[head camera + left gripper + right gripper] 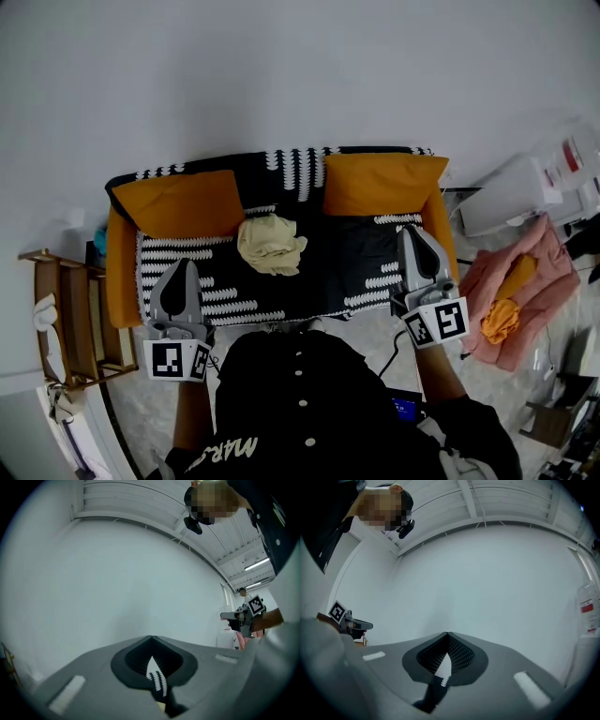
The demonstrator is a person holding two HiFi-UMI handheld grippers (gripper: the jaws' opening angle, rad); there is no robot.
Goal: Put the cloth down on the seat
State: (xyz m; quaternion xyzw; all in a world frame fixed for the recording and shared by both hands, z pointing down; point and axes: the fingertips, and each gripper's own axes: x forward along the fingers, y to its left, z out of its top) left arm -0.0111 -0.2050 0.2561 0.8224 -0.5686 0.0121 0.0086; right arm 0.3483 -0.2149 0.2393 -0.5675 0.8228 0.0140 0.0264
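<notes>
Head view: found cloth [271,244] crumpled on seat [356,258] nr back edge, centre, betw. orange cushions [183,202]. Found left gripper [184,265] and right gripper [411,232] by front corners, jaws pressed together (nothing held).

I count one seat [356,253]. There are two orange cushions [183,202] [380,185]. There is one pale yellow cloth [270,244]. There are two grippers, one left gripper [184,269] and one right gripper [413,232]. They have two marker cubes [176,360] [438,322], one each. I see one person [309,403], one wooden shelf [70,319], one pink cloth [548,281] and one orange cloth [502,321].
</notes>
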